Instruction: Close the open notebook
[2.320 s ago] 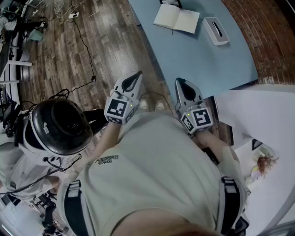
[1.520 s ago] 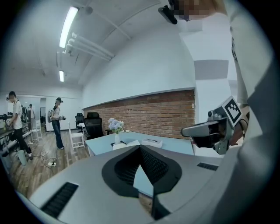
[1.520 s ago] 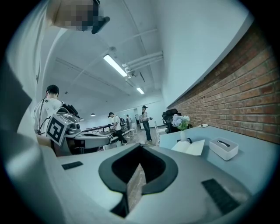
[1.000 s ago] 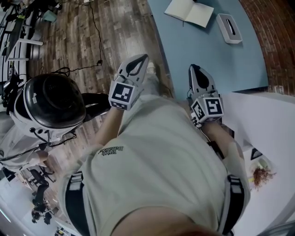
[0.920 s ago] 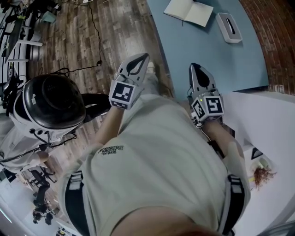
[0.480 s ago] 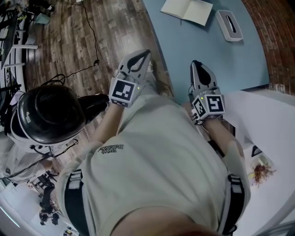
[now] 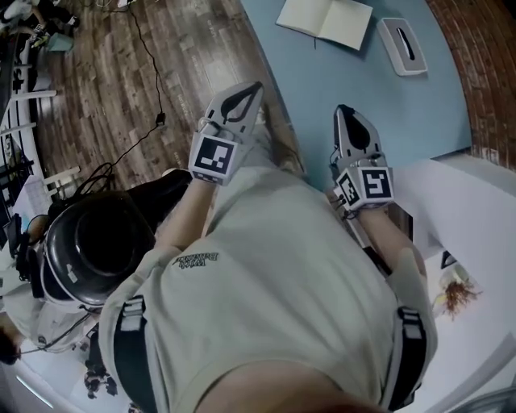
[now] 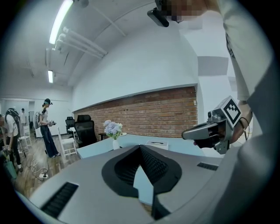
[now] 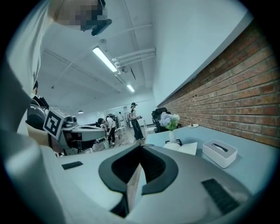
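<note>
**Both grippers closed and empty; notebook lies open at the table's far end**

Nearest in the head view, the wearer's beige shirt (image 7: 274, 274) fills the lower middle of the frame, with black straps (image 7: 129, 355) on both shoulders. At the lower left a second person crouches under a black dome-shaped helmet (image 7: 97, 242).

Just above the shirt, both grippers point toward the top of the frame. The left gripper (image 7: 256, 85) sits left of centre, over the wooden floor (image 7: 89, 73) beside the table's edge. The right gripper (image 7: 344, 110) sits right of centre, over the near part of the blue table (image 7: 371, 105). They are level with each other and well apart. In each gripper's own view the two jaws are brought together at their tips, with nothing held between them.

To the right of the right gripper a white surface (image 7: 476, 210) runs down the frame's right side.

Farther up the blue table, at the top middle of the head view, the notebook (image 7: 322, 20) lies flat and open, both pale pages showing. It is well apart from both grippers. Just to its right stands a white box (image 7: 401, 47) with a dark slot in its top.

The right gripper view shows the open notebook at centre right. A small vase of flowers (image 9: 170, 122) stands just behind it, and a brick wall (image 9: 236, 100) runs along the table's right side. Beyond, at the far middle, several people (image 9: 133, 116) stand on the wooden floor.
</note>
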The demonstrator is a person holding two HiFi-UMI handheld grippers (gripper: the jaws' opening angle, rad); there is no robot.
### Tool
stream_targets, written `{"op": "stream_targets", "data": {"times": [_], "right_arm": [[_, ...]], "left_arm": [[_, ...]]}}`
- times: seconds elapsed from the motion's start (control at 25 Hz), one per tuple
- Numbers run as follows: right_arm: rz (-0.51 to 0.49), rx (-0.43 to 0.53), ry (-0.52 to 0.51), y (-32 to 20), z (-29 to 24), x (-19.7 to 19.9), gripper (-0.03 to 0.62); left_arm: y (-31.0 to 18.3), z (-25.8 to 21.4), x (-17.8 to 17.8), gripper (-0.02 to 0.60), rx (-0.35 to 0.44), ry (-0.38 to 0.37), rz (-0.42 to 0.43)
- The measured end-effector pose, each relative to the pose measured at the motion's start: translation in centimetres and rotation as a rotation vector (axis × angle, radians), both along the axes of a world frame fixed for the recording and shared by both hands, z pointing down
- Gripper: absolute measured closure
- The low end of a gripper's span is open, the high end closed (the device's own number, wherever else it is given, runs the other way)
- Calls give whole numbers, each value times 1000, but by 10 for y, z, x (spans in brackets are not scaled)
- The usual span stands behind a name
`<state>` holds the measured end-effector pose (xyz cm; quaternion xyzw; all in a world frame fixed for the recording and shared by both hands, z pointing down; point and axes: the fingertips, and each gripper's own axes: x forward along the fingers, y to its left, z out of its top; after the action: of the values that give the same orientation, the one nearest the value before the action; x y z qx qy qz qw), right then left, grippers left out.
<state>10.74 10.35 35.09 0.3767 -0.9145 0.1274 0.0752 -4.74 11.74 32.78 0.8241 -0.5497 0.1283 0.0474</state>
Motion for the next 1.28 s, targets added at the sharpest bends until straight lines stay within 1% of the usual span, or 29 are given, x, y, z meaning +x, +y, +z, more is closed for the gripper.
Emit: {"op": "stream_targets", "data": {"times": [0.2, 0.32, 0.6, 0.8, 0.96, 1.12, 1.28], "right_arm": [[38, -34, 6, -19, 8, -10, 591], [55, -55, 10, -31, 16, -19, 591], [90, -75, 28, -76, 21, -51, 591], [117, -54, 48, -117, 10, -76, 591], [150, -43, 68, -148, 6, -92, 591], [163, -26, 92, -169, 3, -107, 591], [165, -8, 95, -181, -4, -116, 591]], "left_arm": [[-26, 14, -9, 568, -30, 13, 37], [-43, 23, -18, 568, -31, 16, 60], [-89, 29, -51, 568, -45, 25, 98], [-128, 26, -72, 568, -32, 32, 140], [-155, 24, -87, 568, -40, 49, 167], [-173, 25, -99, 568, -50, 60, 195], [-184, 24, -106, 568, -49, 68, 204]]}}
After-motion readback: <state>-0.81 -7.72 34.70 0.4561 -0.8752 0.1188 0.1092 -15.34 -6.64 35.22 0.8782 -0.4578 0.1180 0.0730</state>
